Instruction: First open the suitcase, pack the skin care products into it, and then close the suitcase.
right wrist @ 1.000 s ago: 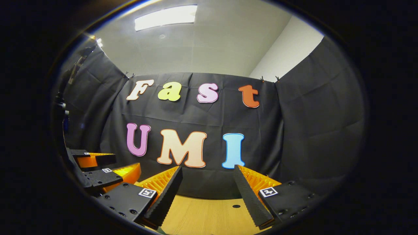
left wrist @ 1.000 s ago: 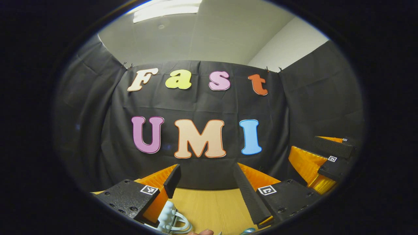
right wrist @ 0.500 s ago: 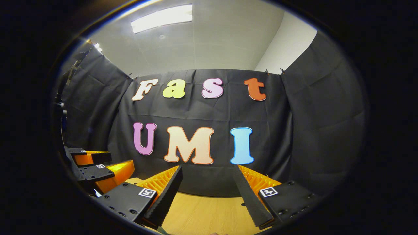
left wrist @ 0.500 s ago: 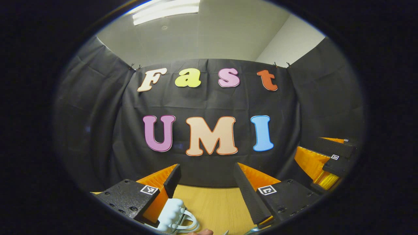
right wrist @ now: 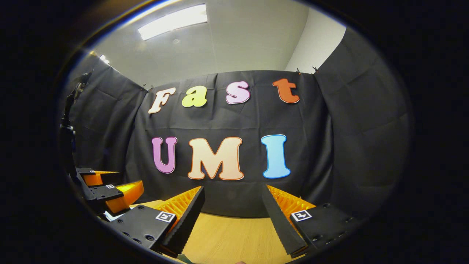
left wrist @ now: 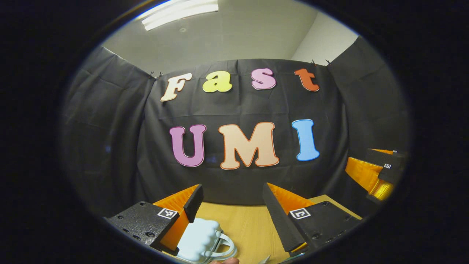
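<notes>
left gripper [left wrist: 232,198] open | pale blue suitcase [left wrist: 199,240] below its left finger | right gripper [right wrist: 233,200] open

In the left gripper view, more of the pale suitcase [left wrist: 200,240] with its looped handle [left wrist: 224,248] now shows past the left claw [left wrist: 231,205], and more wooden bench [left wrist: 249,227] lies in sight. The right claw [left wrist: 377,172] sits farther toward the edge there. In the right gripper view, more bench [right wrist: 231,238] also shows.

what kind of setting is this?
Likely an indoor recording booth: black cloth wall on three sides, light wooden tabletop, ceiling strip light, a plain room wall behind.
</notes>
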{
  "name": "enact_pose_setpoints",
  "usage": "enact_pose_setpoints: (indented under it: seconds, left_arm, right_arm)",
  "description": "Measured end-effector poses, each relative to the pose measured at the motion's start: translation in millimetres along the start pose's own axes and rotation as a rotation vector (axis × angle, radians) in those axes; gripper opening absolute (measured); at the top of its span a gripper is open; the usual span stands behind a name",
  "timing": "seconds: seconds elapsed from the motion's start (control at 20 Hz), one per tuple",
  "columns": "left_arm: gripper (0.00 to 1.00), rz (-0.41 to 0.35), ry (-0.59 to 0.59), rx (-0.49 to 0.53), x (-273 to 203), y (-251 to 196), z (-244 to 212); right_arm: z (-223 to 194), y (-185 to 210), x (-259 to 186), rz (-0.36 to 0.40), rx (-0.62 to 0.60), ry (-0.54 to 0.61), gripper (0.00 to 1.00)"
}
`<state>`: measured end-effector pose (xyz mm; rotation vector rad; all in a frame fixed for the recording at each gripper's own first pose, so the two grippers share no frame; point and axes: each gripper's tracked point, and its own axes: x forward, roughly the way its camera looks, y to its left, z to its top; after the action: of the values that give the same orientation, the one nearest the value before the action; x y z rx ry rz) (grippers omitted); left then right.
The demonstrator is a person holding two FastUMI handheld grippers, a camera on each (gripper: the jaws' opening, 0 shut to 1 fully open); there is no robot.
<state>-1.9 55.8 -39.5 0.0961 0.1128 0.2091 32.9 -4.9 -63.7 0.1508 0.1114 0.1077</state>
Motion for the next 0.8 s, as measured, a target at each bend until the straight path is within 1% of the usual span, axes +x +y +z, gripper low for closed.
enact_pose_setpoints:
  seconds: [0.1, 0.2, 0.25, 0.35, 0.5, 0.7, 0.75, 0.8]
  left_arm:
    - [0.95, -0.026, 0.018, -0.003, 10.0, 3.1, -13.4]
    - [0.99, -0.048, 0.069, -0.006, 20.5, 8.8, -40.9]
    - [0.96, -0.058, 0.116, -0.002, 26.7, 13.4, -59.5]
    - [0.97, -0.067, 0.217, 0.017, 37.1, 25.0, -97.1]
    - [0.97, -0.087, 0.355, 0.006, 44.9, 33.7, -147.9]
    - [0.97, -0.132, 0.536, 0.021, 44.3, 22.5, -207.6]
    - [0.98, -0.149, 0.57, 0.021, 43.8, 17.2, -219.9]
    - [0.98, -0.158, 0.615, 0.017, 42.7, 12.5, -231.8]
  right_arm:
    - [-5.4, 3.0, 4.3, -0.022, -0.021, 0.004, 0.98]
    - [-12.3, 6.6, 8.2, -0.063, -0.047, 0.015, 0.98]
    - [-15.9, 9.4, 10.3, -0.084, -0.054, 0.028, 0.98]
    - [-27.1, 19.0, 13.9, -0.108, -0.06, 0.056, 0.98]
    - [-46.3, 24.8, 19.7, -0.154, -0.078, 0.107, 0.98]
    - [-71.6, 29.1, 22.5, -0.187, -0.078, 0.181, 0.98]
    - [-76.2, 28.3, 22.7, -0.196, -0.079, 0.195, 0.96]
    - [-80.8, 26.6, 22.4, -0.203, -0.079, 0.208, 0.99]
